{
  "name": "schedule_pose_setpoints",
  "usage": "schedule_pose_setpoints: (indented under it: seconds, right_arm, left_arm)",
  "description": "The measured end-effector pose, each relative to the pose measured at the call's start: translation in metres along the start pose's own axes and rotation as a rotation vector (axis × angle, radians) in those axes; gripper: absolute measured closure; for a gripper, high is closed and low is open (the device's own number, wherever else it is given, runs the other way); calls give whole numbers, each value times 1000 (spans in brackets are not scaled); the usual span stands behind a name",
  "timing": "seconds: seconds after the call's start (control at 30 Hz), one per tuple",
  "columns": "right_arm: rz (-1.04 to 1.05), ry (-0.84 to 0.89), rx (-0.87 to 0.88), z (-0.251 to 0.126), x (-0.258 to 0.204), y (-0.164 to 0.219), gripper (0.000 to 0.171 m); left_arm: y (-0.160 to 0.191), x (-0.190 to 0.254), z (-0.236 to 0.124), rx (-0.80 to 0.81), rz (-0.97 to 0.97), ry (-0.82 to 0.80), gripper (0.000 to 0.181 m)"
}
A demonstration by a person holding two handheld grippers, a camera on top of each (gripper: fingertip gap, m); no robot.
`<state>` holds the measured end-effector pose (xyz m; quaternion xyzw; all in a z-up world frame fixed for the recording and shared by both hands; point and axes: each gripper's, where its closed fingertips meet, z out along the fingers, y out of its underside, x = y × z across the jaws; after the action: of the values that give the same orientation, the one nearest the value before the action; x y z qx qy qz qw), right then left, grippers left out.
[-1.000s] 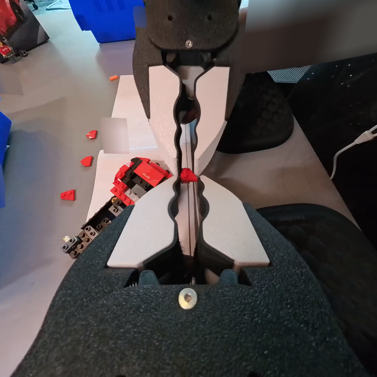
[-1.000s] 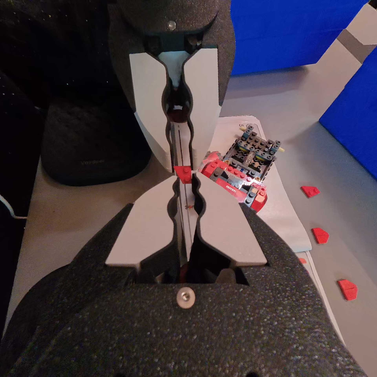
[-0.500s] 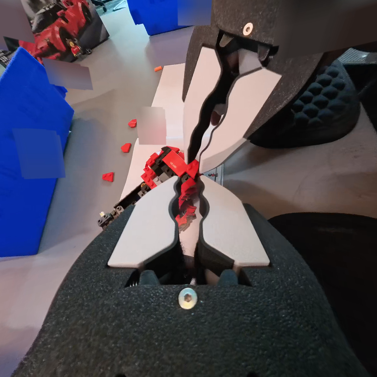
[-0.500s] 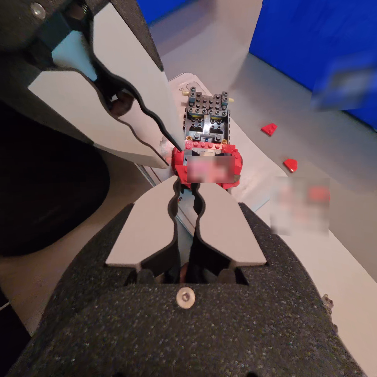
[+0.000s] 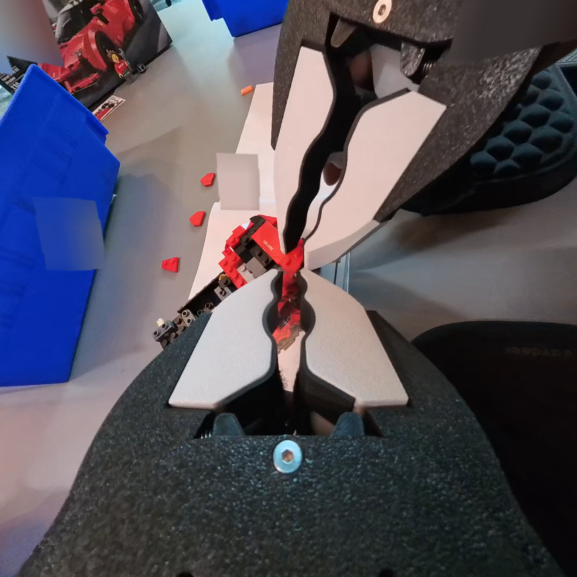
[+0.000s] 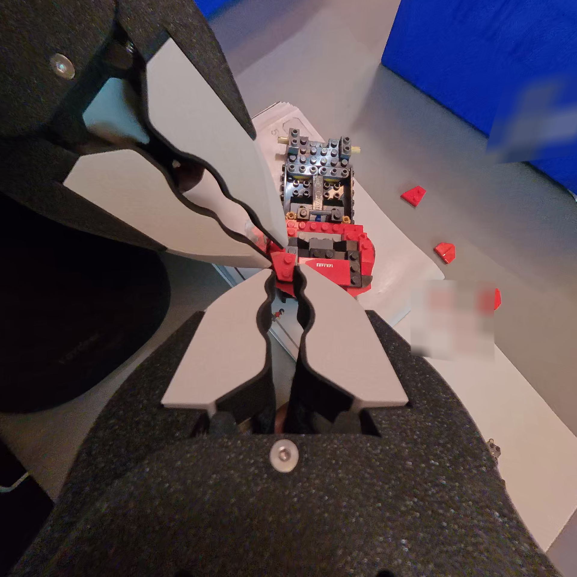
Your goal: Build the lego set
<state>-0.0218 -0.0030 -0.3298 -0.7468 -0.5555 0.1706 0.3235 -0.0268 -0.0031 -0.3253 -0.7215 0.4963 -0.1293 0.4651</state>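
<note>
Progress: the car (image 6: 324,237) is partly built; its red nose and dark studded chassis are together, but I see no wheels or upper body, so I judge much is left.
Car: lies on the white booklet (image 6: 402,268), which I use as landmark.
Small red piece (image 6: 285,263): at the car's near corner, over the booklet's edge, pinched from two sides.
Loose red pieces (image 5: 197,218): on the grey table just beside the booklet, not yet fitted.
Left gripper (image 5: 288,273): jaws nearly closed, tips on the red piece, aimed across the booklet.
Right gripper (image 6: 284,274): jaws nearly closed, gripping the same piece; both tools meet tip to tip at an angle.
Box (image 5: 93,46): well beyond the booklet.
</note>
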Motion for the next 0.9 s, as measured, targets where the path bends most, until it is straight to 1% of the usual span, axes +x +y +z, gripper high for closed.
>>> schedule_pose_setpoints:
  seconds: [0.23, 0.47, 0.53, 0.7, 0.8, 0.9]
  right_arm:
    - [-15, 2, -4, -1, 0, 1, 157]
    - [-34, 2, 10, -2, 4, 1, 157]
    - [-49, -27, 41, -4, 3, 0, 160]
    - [-2, -103, 75, -5, 2, 3, 162]
    - [-18, -100, 83, -7, 7, 5, 163]
    - [-37, -126, 121, -13, 12, 7, 169]
  left_arm:
    - [1, 0, 1, -5, -1, -1, 175]
    - [2, -1, 1, -11, -2, -4, 174]
    - [2, -1, 1, -12, -4, -4, 174]
    - [2, -1, 2, -11, -7, -4, 174]
    - [2, -1, 1, -10, -11, -5, 174]
    - [2, -2, 1, -8, -15, -7, 174]
